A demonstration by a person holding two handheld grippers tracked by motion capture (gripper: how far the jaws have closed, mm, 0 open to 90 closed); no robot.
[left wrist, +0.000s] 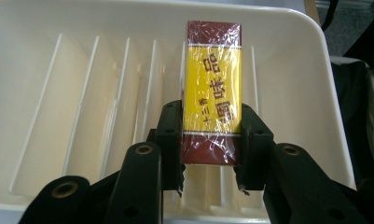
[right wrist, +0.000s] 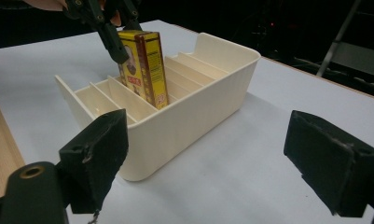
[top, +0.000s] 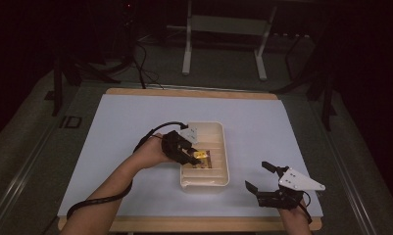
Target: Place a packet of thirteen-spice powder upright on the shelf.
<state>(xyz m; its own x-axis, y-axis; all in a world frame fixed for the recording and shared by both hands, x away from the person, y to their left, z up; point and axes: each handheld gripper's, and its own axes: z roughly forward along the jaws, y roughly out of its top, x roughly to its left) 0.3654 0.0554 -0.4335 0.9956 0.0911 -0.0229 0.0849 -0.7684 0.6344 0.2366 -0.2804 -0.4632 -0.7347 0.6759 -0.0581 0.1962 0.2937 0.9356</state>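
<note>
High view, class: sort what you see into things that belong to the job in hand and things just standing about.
In the job:
- yellow and maroon box, clamped by the left gripper
- cream divided bin

Standing about:
- right gripper, open, apart from the bin
- white metal frame beyond the table

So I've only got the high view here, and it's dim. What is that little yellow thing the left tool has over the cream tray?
Observer: A box wrapped in clear film, dark red at both ends with a yellow band and printed characters. The left tool is shut on its sides.
Operator: Is the tray just an open tub?
Observer: No, thin upright dividers split the tray into narrow slots.
Operator: Is the box in a slot?
Observer: Its lower end stands down between two dividers, a few slots in from one end; the top sticks up above the rim.
Operator: And the other tool?
Observer: The right tool is open, with nothing between its jaws, and it faces the tray's side.
</note>
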